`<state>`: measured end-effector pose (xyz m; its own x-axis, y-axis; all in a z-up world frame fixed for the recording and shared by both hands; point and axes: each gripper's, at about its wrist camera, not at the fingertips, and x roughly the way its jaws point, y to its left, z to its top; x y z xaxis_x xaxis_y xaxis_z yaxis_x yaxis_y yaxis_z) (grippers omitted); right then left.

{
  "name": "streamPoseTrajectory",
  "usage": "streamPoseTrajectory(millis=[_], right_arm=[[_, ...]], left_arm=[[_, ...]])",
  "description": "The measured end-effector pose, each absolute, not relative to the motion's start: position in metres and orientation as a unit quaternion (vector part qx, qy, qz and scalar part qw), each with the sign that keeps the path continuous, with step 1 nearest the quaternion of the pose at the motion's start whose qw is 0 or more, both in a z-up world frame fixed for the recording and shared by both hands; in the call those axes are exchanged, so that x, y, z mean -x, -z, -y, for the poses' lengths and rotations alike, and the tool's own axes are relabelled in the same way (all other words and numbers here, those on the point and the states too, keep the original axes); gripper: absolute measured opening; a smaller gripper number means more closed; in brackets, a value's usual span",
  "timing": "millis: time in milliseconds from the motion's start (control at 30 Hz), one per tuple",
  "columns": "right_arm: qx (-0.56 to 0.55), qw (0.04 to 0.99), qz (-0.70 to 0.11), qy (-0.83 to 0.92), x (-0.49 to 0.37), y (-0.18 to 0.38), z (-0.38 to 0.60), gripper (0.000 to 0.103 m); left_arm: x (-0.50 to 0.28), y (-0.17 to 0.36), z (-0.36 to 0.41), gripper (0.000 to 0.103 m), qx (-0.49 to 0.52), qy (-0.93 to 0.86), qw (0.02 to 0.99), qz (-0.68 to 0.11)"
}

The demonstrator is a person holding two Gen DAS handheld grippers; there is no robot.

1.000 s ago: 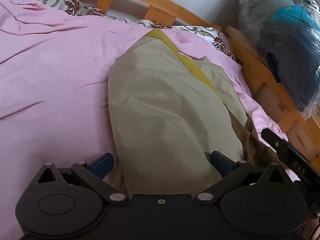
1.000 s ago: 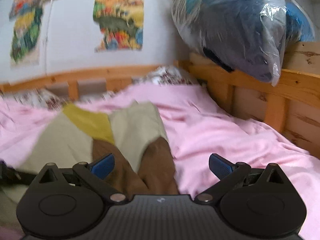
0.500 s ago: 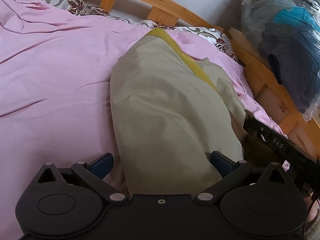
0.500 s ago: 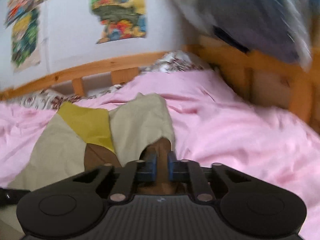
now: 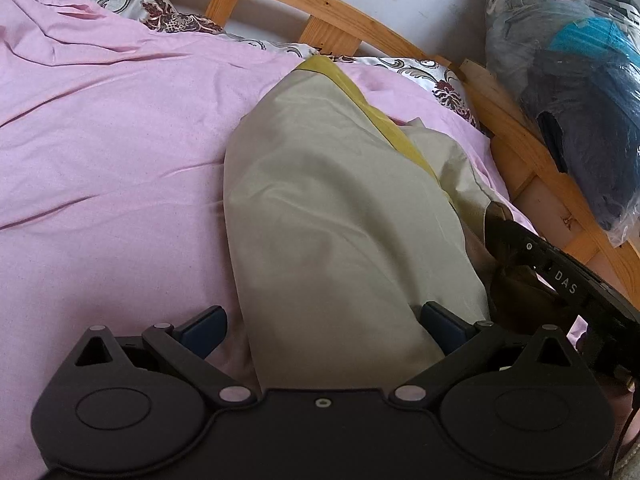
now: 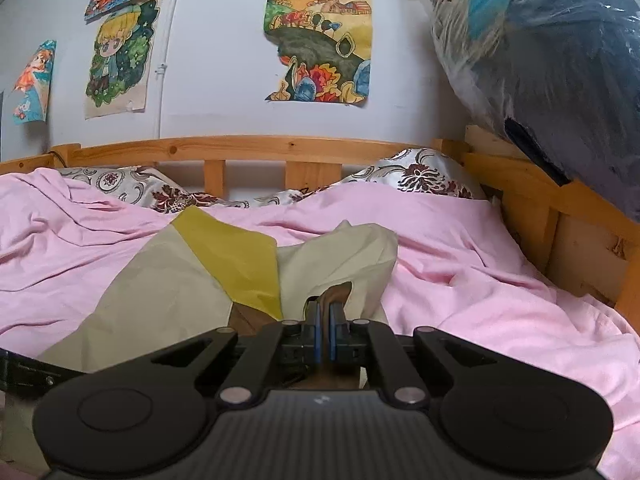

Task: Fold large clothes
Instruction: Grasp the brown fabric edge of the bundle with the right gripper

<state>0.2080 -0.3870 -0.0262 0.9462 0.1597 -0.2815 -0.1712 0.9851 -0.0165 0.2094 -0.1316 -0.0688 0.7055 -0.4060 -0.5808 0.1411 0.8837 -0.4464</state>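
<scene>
On the pink-sheeted wooden bed, a large beige cotton garment with a mustard-yellow band lies lengthwise, its long axis running from the near edge toward the slatted pine headboard, narrow end pointing at the patterned pillows. Left gripper: fingers spread wide apart, straddling the garment's near end, with cloth between them but not pinched. Right gripper: fingers pressed together on a dark brown portion of the same garment, at its right-hand near edge. Both tools sit at the near end, the garment extending straight ahead of each; the left is centred on the main panel, the right just beside it. By judgement, the left must close on the near hem before the pair can carry that end forward along the long axis. A clear plastic bag of dark clothing rests on the side rail.
</scene>
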Motion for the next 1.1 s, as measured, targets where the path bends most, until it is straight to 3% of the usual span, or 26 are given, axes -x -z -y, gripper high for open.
streamPoseTrajectory(millis=[133,233,267,300,500,833,933,1000,1100], right_arm=[[-0.012,0.985,-0.167,-0.051,-0.216,0.029,0.399,0.007],[-0.057,0.980,-0.189,-0.040,-0.222,0.035,0.414,0.029],[-0.073,0.977,-0.195,-0.043,-0.223,0.037,0.419,0.043],[-0.092,0.974,-0.203,-0.046,-0.225,0.039,0.425,0.050],[-0.174,0.952,-0.240,-0.073,-0.232,0.052,0.449,0.053],[-0.173,0.939,-0.290,-0.072,-0.232,0.050,0.445,0.060],[-0.177,0.939,-0.285,-0.069,-0.230,0.050,0.444,0.057],[-0.167,0.942,-0.283,-0.069,-0.226,0.050,0.443,0.035],[-0.111,0.956,-0.262,-0.066,-0.219,0.044,0.430,0.024]], left_arm=[[-0.209,0.069,0.131,0.102,0.188,0.151,0.905,-0.352],[-0.209,0.069,0.131,0.102,0.188,0.151,0.904,-0.352],[-0.209,0.069,0.131,0.102,0.188,0.152,0.904,-0.352],[-0.209,0.069,0.131,0.102,0.188,0.152,0.904,-0.352],[-0.209,0.069,0.132,0.102,0.188,0.151,0.905,-0.352],[-0.209,0.069,0.132,0.102,0.188,0.151,0.905,-0.352],[-0.210,0.069,0.131,0.102,0.190,0.153,0.903,-0.352],[-0.210,0.070,0.131,0.102,0.190,0.154,0.903,-0.353],[-0.210,0.070,0.131,0.102,0.192,0.154,0.903,-0.353]])
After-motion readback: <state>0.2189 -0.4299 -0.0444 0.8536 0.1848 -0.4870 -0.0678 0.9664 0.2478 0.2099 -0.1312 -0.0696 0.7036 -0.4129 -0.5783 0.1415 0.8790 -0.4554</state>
